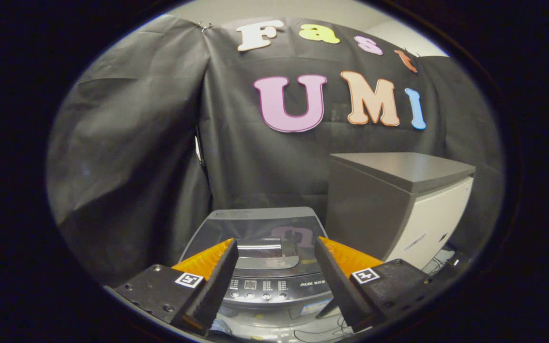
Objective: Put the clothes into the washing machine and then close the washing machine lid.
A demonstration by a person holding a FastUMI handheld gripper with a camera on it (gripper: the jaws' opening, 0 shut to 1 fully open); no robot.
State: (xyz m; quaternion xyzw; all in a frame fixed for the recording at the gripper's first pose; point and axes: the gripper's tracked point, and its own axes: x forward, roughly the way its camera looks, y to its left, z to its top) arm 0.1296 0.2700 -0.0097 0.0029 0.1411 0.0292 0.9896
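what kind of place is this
Likely a staged recording booth set up as a laundry corner: black cloth wall, a top-loading washing machine with its lid down, a grey cabinet beside it. The gripper is open, holding nothing.

Gripper point(274, 250) is hovering with fingers spread, nothing between them, above the washing machine point(267, 286); its lid point(255, 228) is lying closed. Grey cabinet point(398, 200) is standing just beside.

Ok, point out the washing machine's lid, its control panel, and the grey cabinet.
Dark glossy washing machine lid point(255, 226): gripper view, its flat top.
Button-lined control panel point(274, 286): gripper view, its front strip.
Grey box-shaped cabinet point(370, 209): gripper view, its side wall.
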